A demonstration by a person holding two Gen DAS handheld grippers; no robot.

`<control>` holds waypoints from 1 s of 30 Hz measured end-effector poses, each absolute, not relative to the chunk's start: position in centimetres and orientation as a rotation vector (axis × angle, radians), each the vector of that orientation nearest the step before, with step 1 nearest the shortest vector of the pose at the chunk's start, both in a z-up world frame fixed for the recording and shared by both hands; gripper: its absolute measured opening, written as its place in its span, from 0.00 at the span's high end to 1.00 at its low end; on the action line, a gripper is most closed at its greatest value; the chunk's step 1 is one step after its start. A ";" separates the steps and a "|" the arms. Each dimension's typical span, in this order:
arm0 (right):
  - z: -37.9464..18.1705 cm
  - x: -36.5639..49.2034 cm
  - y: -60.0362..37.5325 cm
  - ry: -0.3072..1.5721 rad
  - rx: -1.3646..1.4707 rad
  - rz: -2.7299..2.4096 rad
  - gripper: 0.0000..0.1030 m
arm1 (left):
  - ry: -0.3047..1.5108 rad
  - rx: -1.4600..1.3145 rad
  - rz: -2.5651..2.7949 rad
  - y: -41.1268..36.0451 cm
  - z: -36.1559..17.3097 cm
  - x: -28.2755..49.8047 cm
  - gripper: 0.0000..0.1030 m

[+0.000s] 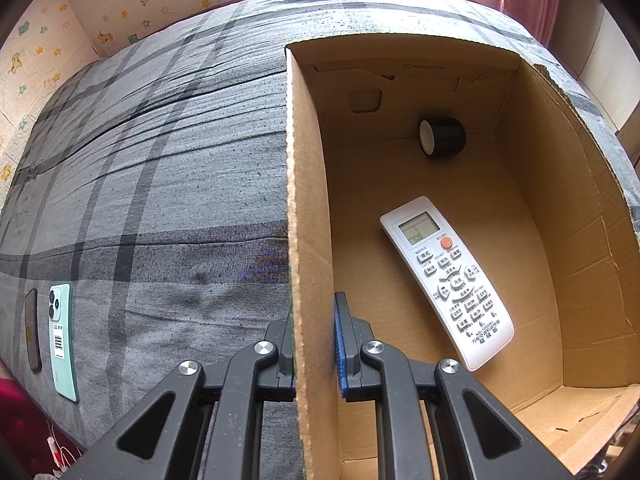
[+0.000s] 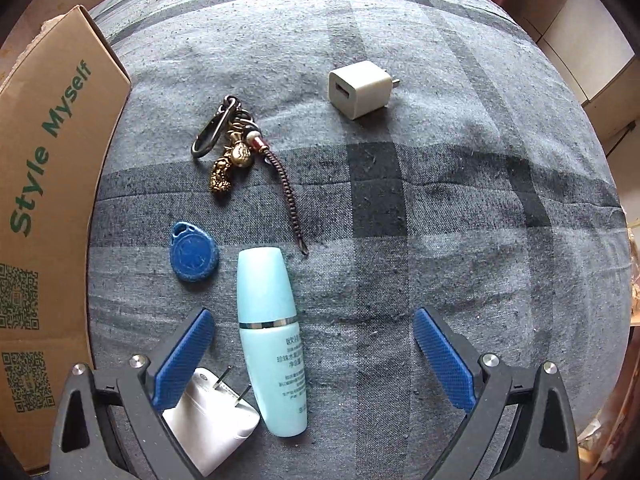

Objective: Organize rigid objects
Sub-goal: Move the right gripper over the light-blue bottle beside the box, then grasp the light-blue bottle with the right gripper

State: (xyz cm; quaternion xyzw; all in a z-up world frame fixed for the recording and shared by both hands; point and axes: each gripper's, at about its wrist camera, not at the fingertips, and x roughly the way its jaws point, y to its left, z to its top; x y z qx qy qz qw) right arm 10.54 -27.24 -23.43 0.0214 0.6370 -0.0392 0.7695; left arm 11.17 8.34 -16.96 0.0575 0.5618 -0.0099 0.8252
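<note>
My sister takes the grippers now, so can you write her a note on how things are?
Left gripper: shut on the cardboard box wall.
Right gripper: open, empty, above the blue bottle.
Done: remote and tape roll are in the box.
Left on the bed: bottle, blue tag, keychain, cube charger, white plug, two phones.

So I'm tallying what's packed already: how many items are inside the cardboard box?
2: a white remote lying on the floor of the cardboard box, and a black tape roll against its far wall. The nearest corner is hidden.
</note>
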 end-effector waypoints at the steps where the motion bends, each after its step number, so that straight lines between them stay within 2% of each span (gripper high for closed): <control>1: -23.5 10.6 -27.2 1.382 0.046 -0.085 0.01 | 1.194 0.123 -0.021 8.3 -17.0 11.2 0.86; 9: -22.5 10.8 -26.7 1.391 0.050 -0.084 0.09 | 1.194 0.126 -0.019 8.3 -17.0 11.2 0.86; 12: -22.2 10.8 -26.4 1.393 0.048 -0.081 0.15 | 1.194 0.124 -0.020 8.3 -17.0 11.2 0.86; 14: -22.1 10.8 -26.3 1.397 0.048 -0.086 0.22 | 1.194 0.123 -0.019 8.3 -17.0 11.2 0.86; 16: -22.0 10.7 -26.2 1.403 0.063 -0.080 0.39 | 1.195 0.123 -0.019 8.3 -17.0 11.2 0.86; 17: -21.9 10.7 -26.1 1.402 0.068 -0.075 0.44 | 1.195 0.121 -0.019 8.3 -17.0 11.2 0.86; 19: -21.5 10.7 -26.0 1.390 0.074 -0.067 0.65 | 1.195 0.121 -0.019 8.3 -17.0 11.2 0.86; 21: -21.2 10.7 -25.5 1.376 0.051 -0.059 0.74 | 1.195 0.121 -0.020 8.3 -17.0 11.3 0.86; 30: -20.2 10.2 -25.2 1.381 0.098 -0.043 0.74 | 1.194 0.121 -0.020 8.2 -17.0 11.3 0.86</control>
